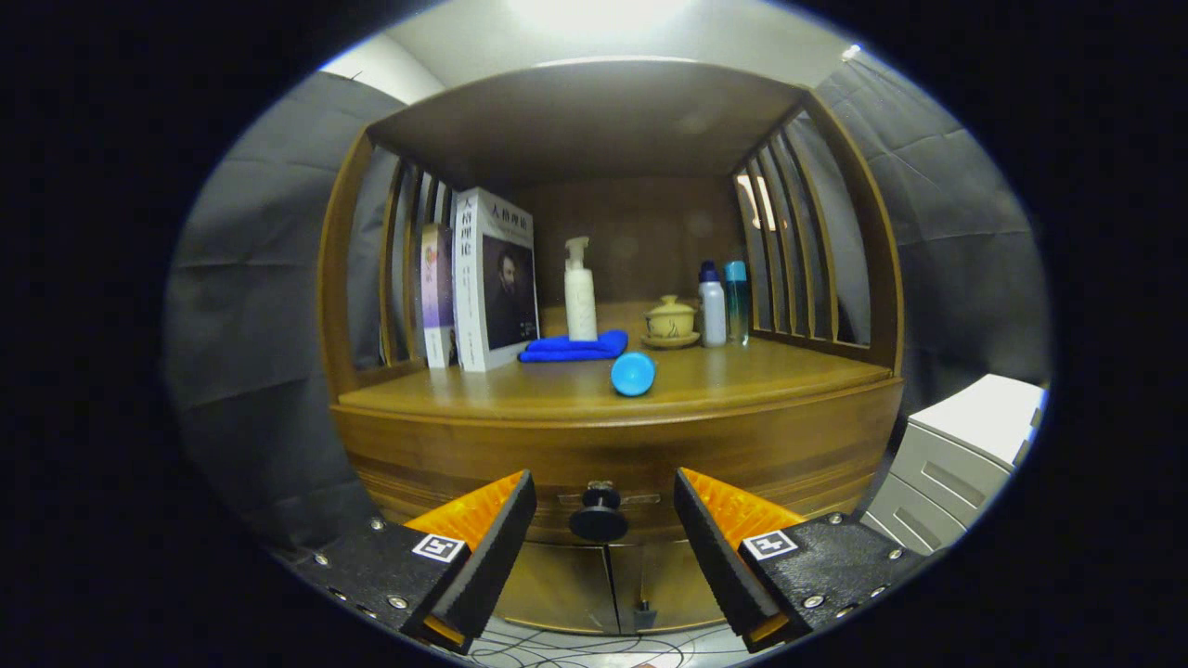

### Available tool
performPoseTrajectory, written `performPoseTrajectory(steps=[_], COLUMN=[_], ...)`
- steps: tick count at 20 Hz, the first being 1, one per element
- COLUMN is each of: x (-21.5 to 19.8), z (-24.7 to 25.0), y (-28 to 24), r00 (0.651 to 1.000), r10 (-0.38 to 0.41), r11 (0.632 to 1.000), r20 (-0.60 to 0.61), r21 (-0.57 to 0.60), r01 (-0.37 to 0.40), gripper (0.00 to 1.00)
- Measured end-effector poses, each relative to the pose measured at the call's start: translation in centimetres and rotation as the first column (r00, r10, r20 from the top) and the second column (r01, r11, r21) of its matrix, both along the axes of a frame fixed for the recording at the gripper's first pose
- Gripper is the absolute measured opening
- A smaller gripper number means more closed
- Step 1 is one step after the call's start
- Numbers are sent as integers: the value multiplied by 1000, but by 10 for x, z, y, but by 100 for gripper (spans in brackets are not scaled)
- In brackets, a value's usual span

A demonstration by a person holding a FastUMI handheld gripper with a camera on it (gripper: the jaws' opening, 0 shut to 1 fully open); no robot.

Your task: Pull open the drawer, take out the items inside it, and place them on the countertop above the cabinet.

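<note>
I have the hand-held gripper (603,543) low in the frame, fingers spread apart either side of the round black drawer knob (599,520), touching nothing. The curved brown wooden drawer (520,464) looks closed, so everything remains: pulling, emptying, placing on the desk (742,376) beside the blue ball (633,373)

A bright ceiling light (594,11) glares white above the brown wooden cabinet (613,436), washing out detail there. Under the cabinet's top board the back recess sits dim and shadowed. Fisheye distortion bows the cabinet's front edge and side posts outward. The open jaws below the cabinet look sharp, without blur.
</note>
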State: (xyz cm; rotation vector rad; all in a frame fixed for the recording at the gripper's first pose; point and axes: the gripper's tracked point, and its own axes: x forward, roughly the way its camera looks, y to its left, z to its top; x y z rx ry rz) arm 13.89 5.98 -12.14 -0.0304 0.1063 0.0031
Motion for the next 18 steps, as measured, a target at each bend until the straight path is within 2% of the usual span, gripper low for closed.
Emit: performPoseTrajectory(steps=[6, 10, 18], x=[-30, -53, -101], z=[59, 84, 94], y=[-26, -35, -52], r00=[995, 991, 988], r10=[-25, -7, 5], r11=[999, 998, 999], r20=[100, 137, 156], r21=[-34, -54, -46], r01=[29, 15, 3], gripper=[93, 93, 93])
